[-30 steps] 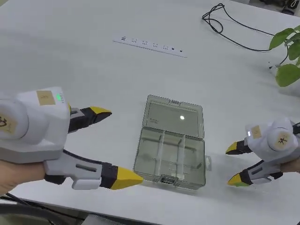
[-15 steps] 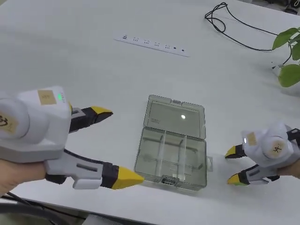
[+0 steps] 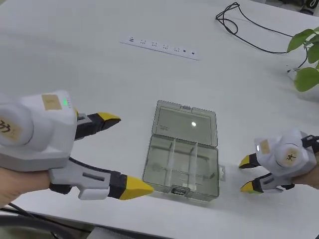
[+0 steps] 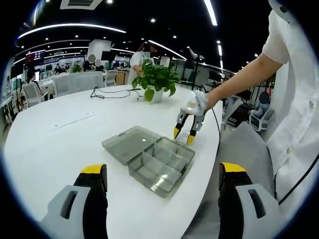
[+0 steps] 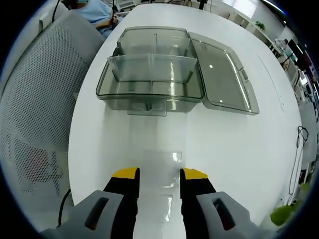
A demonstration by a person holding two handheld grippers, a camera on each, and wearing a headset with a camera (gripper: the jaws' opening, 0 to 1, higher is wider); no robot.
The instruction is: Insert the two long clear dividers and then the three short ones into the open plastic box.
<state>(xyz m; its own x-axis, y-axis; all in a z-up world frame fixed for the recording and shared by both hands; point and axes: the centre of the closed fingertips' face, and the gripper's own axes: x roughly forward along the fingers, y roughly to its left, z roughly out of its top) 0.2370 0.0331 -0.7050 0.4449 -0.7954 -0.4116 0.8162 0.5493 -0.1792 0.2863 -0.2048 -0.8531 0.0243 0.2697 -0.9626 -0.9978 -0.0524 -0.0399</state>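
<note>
The open clear plastic box lies mid-table with its lid folded back flat. Two long clear dividers stand lengthwise inside it; one long divider also crosses the box in the right gripper view. A small clear piece lies against the box's right side, and faint clear flat pieces lie on the table just ahead of my right gripper. That right gripper is low, right of the box, open and holding nothing. My left gripper hovers wide open left of the box.
A white power strip lies at the back of the white table, a black cable at the back right. A green plant stands at the right edge. The table's front edge runs just behind both grippers; a mesh chair is beyond it.
My right gripper has sunk a little lower toward the table right of the box, its jaws slightly closer together. The left gripper and the box have stayed in place.
</note>
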